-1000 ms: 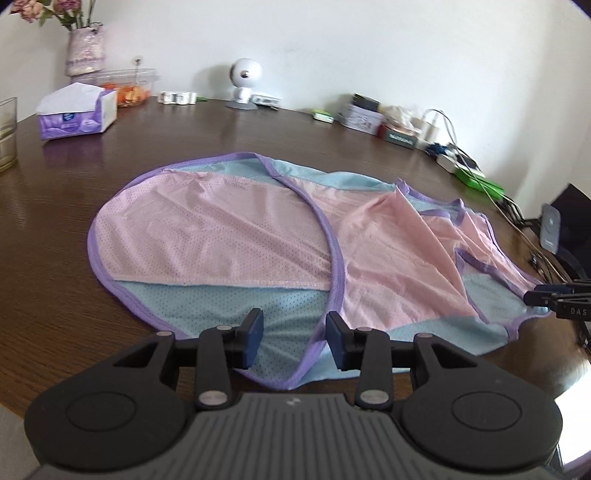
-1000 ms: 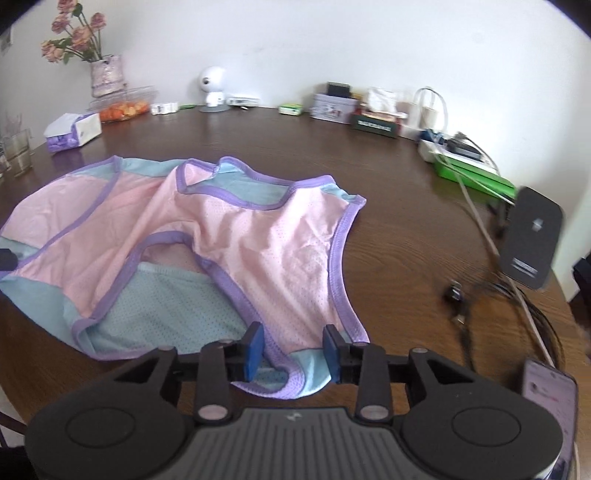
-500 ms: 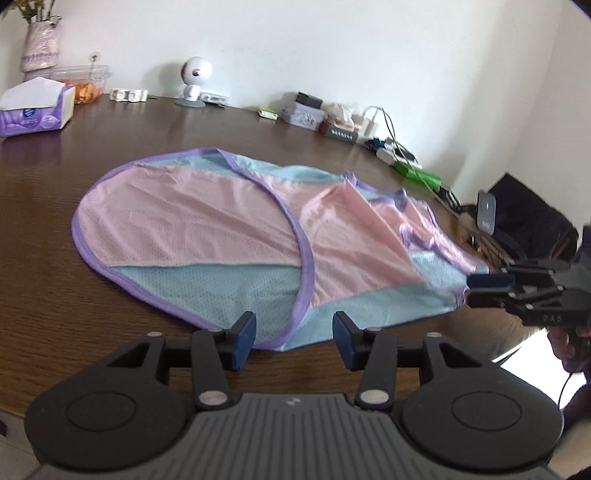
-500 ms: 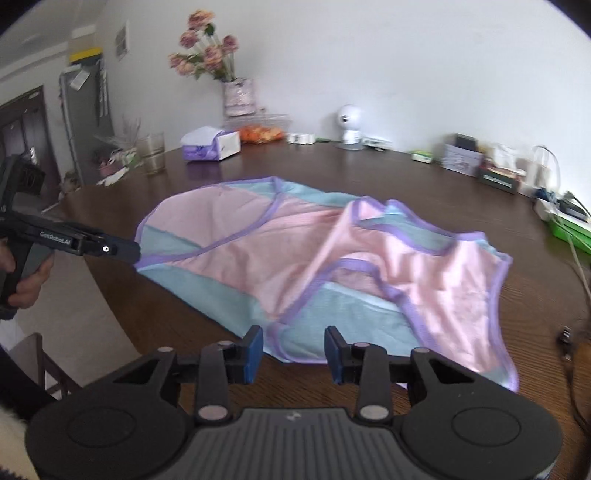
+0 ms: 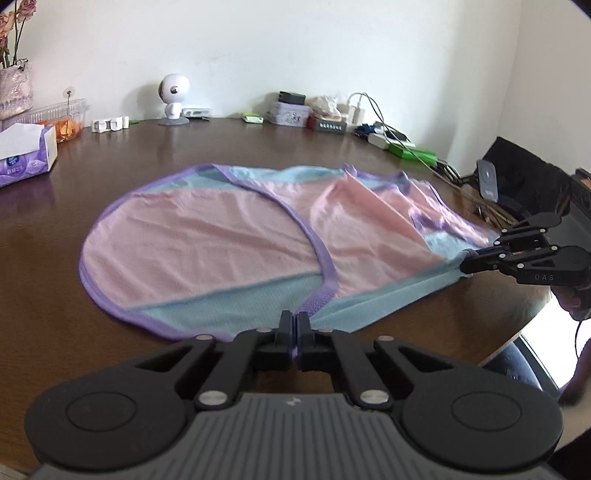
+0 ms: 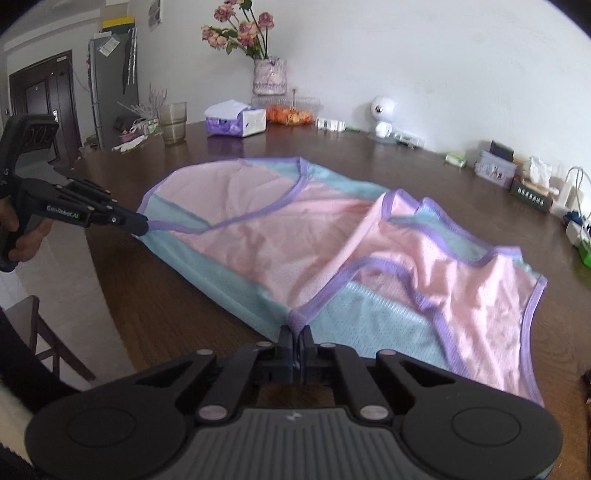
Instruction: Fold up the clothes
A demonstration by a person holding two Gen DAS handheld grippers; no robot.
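Only right wrist shows glass [image 6: 173, 122], perhaps fridge [image 6: 110, 85], flowers [image 6: 240, 29]

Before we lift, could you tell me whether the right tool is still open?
No, the right tool is shut on the pink mesh garment's purple hem.

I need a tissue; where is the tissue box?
In the left wrist view, the tissue box sits at the table's far left, beside the clear food container.

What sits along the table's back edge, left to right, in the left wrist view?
Purple tissue box → clear plastic food tray → white round camera → small green packet → patterned tin → green power strip.
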